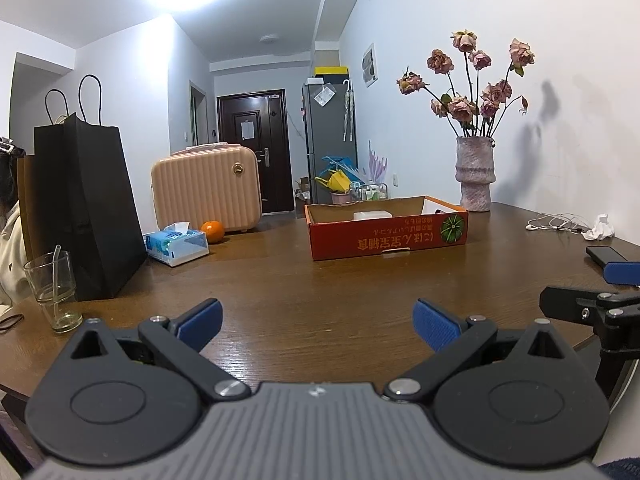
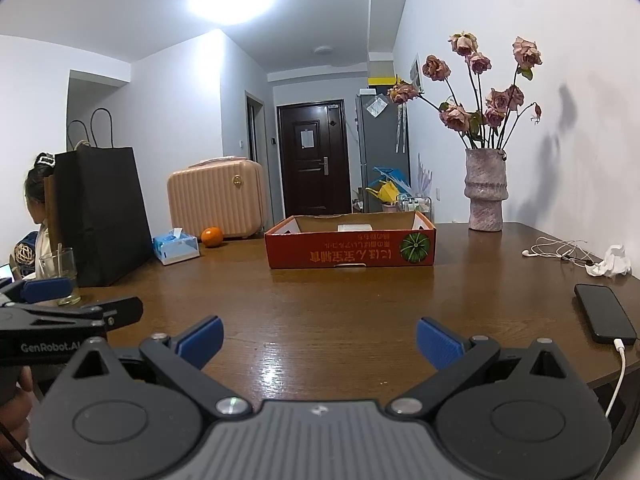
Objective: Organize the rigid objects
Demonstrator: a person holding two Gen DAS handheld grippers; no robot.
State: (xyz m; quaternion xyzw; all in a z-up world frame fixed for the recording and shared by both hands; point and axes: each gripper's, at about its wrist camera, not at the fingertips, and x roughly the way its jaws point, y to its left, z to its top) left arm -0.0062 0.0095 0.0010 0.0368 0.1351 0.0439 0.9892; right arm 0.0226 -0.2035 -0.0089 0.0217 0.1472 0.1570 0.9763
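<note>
A shallow red cardboard box (image 1: 386,236) (image 2: 350,249) sits on the brown table, far middle, with a white item (image 1: 372,215) (image 2: 354,227) inside. An orange (image 1: 212,231) (image 2: 211,236) and a tissue box (image 1: 176,242) (image 2: 176,247) lie to the box's left. A black phone (image 2: 604,313) (image 1: 606,255) lies at the right. My left gripper (image 1: 318,322) is open and empty above the near table. My right gripper (image 2: 319,340) is open and empty, beside the left one.
A black paper bag (image 1: 86,208) (image 2: 100,212) and a glass with a straw (image 1: 54,292) (image 2: 60,276) stand left. A vase of dried roses (image 1: 475,174) (image 2: 486,190), earphones (image 2: 554,251) and a crumpled tissue (image 2: 610,266) sit at the right. A pink suitcase (image 1: 206,188) stands behind.
</note>
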